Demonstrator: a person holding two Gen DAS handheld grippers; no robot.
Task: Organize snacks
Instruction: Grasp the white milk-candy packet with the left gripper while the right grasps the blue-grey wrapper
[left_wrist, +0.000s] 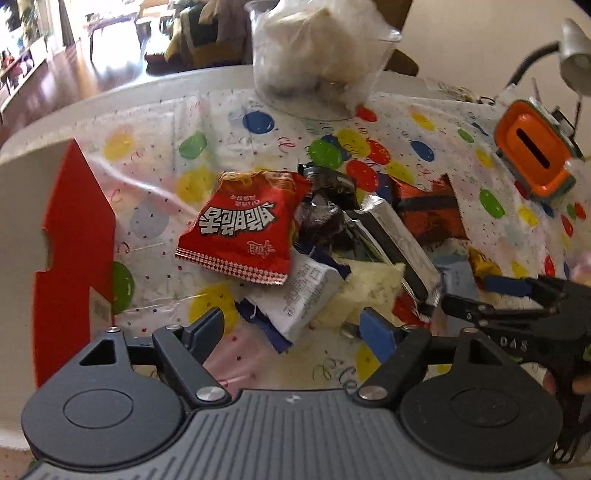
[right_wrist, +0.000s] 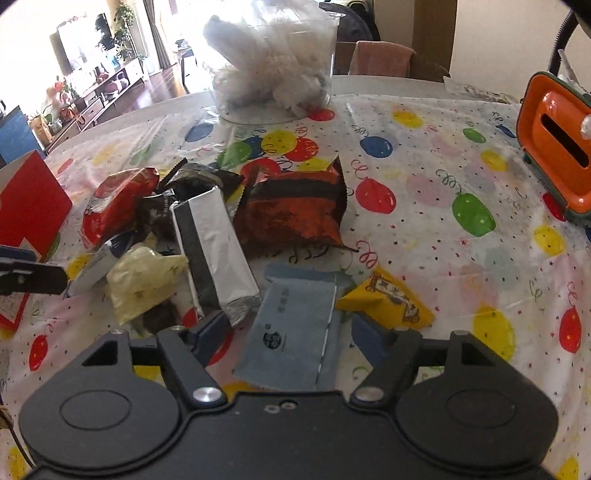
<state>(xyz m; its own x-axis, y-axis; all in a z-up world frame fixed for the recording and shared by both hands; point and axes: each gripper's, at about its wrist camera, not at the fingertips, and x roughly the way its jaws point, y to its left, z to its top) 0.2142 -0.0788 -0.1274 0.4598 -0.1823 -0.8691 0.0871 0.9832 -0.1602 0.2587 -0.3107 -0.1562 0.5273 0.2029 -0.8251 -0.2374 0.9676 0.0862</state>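
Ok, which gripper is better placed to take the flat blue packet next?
Right. The right gripper is open with the blue packet lying between its fingers; the left gripper faces the white packet instead.

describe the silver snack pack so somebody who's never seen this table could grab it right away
On the balloon-print tablecloth, find the snack pile in front of the clear plastic tub. The silver snack pack lies atop it, between the orange-brown bag and the pale yellow packet: long, boxy, the only plain foil.

Balloon-print tablecloth (right_wrist: 424, 177) covering white table (left_wrist: 155, 86) ahead of claws. Clear plastic container (right_wrist: 280, 62), stuffed with white wrapping, standing far ahead. Orange device (right_wrist: 557, 147) sitting far right of right claw. Silver desk lamp (left_wrist: 574, 55) leaning in beyond it.
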